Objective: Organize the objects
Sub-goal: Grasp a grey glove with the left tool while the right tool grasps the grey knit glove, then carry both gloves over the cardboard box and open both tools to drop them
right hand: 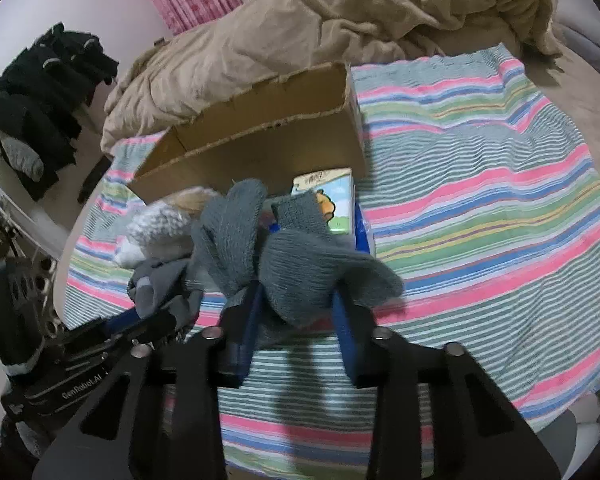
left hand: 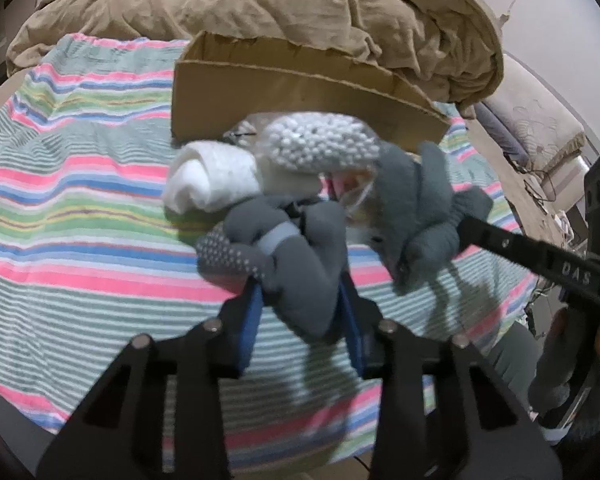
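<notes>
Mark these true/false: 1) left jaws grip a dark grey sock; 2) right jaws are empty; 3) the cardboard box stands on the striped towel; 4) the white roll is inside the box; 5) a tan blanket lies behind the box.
1) True: the left gripper is shut on the dark grey sock.
2) False: the right gripper clamps a knitted grey glove.
3) True: cardboard box, striped towel.
4) False: the white roll lies on the towel in front of it.
5) True: tan blanket.
</notes>
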`<state>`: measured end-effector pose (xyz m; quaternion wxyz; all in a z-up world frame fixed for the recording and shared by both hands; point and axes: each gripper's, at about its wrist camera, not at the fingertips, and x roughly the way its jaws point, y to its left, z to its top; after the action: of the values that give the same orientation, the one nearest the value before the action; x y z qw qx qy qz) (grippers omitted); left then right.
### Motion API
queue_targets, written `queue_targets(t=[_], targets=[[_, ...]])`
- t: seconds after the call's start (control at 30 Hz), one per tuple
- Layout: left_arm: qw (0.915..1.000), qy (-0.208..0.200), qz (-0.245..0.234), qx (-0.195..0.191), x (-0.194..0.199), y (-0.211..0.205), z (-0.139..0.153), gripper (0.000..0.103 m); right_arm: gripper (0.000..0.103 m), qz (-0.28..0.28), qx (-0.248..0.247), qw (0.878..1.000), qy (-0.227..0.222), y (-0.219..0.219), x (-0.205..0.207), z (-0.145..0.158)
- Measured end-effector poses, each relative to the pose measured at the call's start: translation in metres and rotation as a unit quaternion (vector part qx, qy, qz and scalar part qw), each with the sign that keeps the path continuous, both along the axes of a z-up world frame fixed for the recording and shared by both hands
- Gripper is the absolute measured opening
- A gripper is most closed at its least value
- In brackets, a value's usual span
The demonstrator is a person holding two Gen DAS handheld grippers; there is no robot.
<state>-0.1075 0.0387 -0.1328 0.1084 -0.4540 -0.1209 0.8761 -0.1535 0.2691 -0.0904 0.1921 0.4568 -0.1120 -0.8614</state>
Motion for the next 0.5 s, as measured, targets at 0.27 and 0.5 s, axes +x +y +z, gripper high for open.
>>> queue_targets(t=[0.27,0.5], targets=[[0.9996,0.025,-0.005,0.011,0.013,-0.001,0.018,0.025,0.02,-0.008,-0.009,0.999,0.033,0.008,0.014,0.028],[0.998,0.062,-0.007,0.007,0.03,-0.002,0.05,0.025,0.02,-0.009,-0.024,0.998,0.057,0.015,0.024,0.05]])
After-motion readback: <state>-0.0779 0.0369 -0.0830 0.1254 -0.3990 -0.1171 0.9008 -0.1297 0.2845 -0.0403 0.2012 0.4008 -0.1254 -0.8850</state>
